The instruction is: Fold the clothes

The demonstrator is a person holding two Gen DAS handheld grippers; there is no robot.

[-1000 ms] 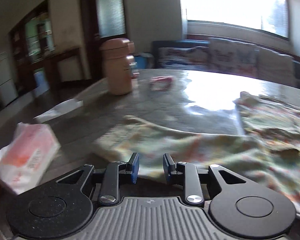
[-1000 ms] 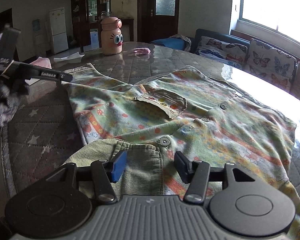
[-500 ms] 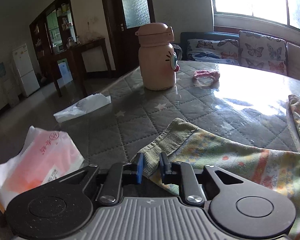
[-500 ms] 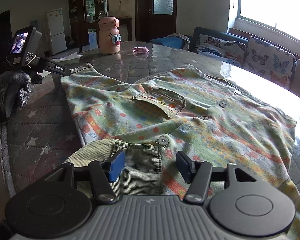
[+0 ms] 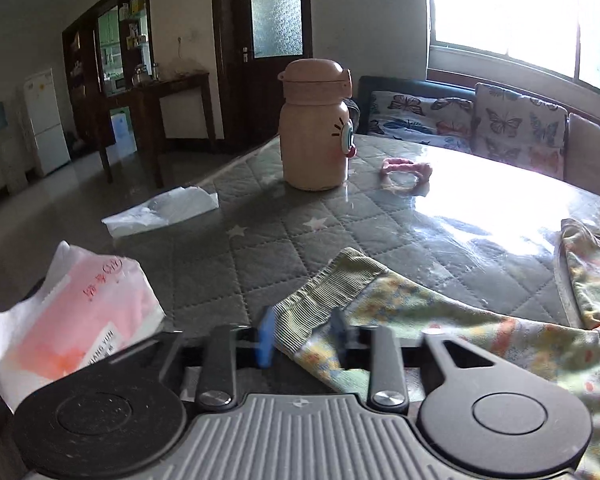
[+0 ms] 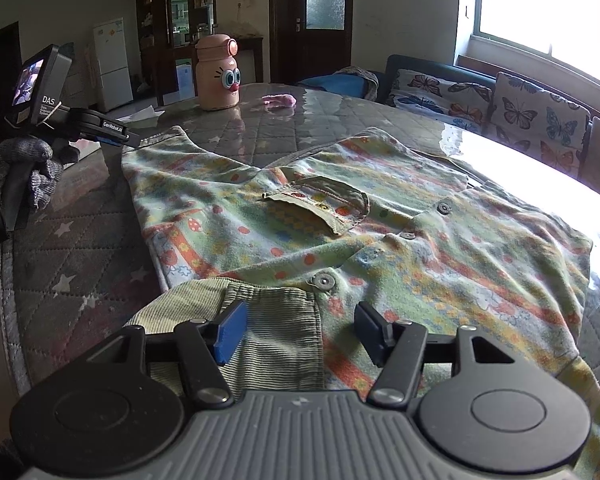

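Note:
A green patterned child's shirt [image 6: 340,216] lies spread on the quilted table, buttons and chest pocket facing up. One sleeve stretches out to the far left and ends in a ribbed cuff [image 5: 340,280]. My left gripper [image 5: 302,338] is open, and the cuff's near corner lies loose between its fingers. The right wrist view shows the left gripper [image 6: 134,142], held by a gloved hand [image 6: 32,172], at that sleeve end. My right gripper [image 6: 300,332] is open just above the shirt's other ribbed cuff [image 6: 276,320], which rests folded on the near edge.
A peach cartoon-face bottle [image 5: 314,132] and a pink hair tie [image 5: 406,170] sit on the far side of the table. A pink tissue pack [image 5: 76,320] and white paper [image 5: 160,212] lie left of the sleeve. A butterfly-cushion sofa [image 5: 500,128] stands behind. The table edge [image 6: 12,280] curves at left.
My left gripper carried the sleeve out to the left, then its jaws widened from nearly shut on the cuff to open. The right gripper has barely moved.

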